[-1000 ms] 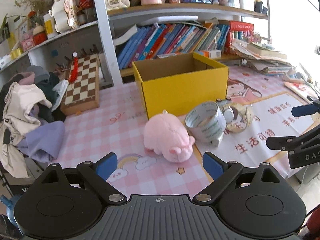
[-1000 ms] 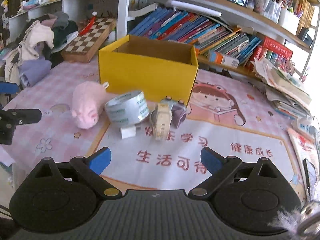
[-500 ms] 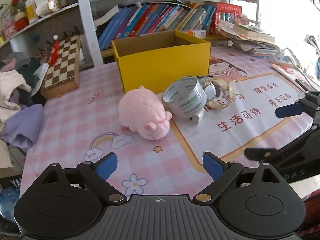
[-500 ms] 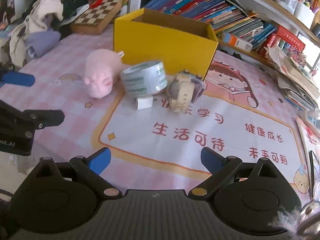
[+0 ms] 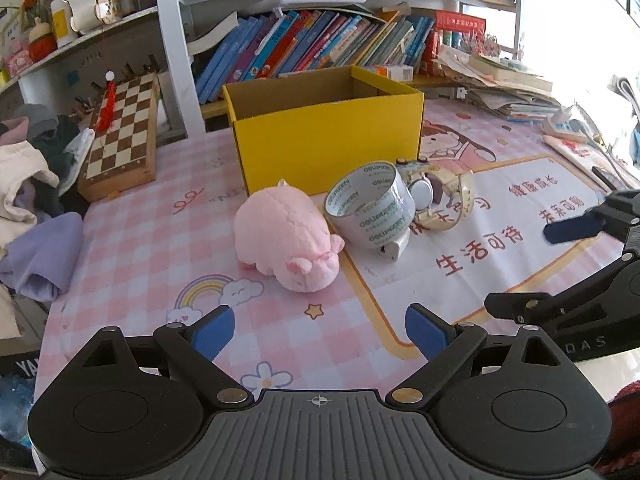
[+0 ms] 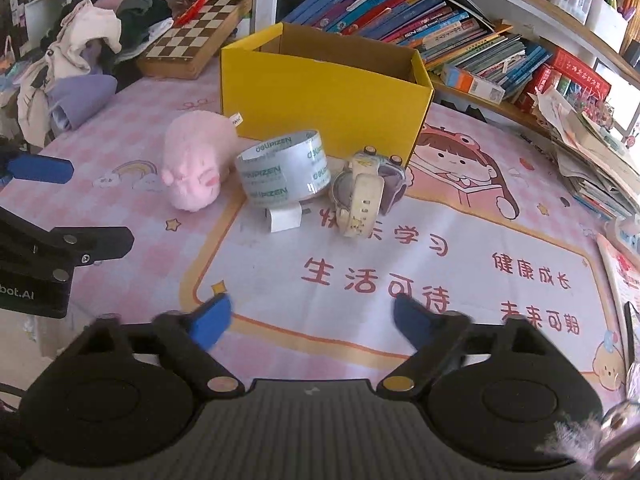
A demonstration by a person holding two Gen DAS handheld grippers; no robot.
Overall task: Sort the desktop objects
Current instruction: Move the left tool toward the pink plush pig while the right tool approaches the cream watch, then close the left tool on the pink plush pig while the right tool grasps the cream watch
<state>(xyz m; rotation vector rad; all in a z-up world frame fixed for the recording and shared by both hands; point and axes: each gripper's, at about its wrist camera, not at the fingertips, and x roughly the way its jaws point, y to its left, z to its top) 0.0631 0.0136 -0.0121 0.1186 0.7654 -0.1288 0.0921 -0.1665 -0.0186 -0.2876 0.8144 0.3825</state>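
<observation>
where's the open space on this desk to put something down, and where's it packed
Bare room: the printed mat between the watch and the right gripper, and the pink checked cloth between the chessboard and plush pig. Crowded: pig, tape roll and watch bunch against the yellow box.

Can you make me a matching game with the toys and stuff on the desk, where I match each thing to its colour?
Things:
1. plush pig
2. box
3. tape roll
4. chessboard

Colours:
A. yellow
B. brown and cream squares
C. pink
D. clear with green lettering

Pairs: 1-C, 2-A, 3-D, 4-B
</observation>
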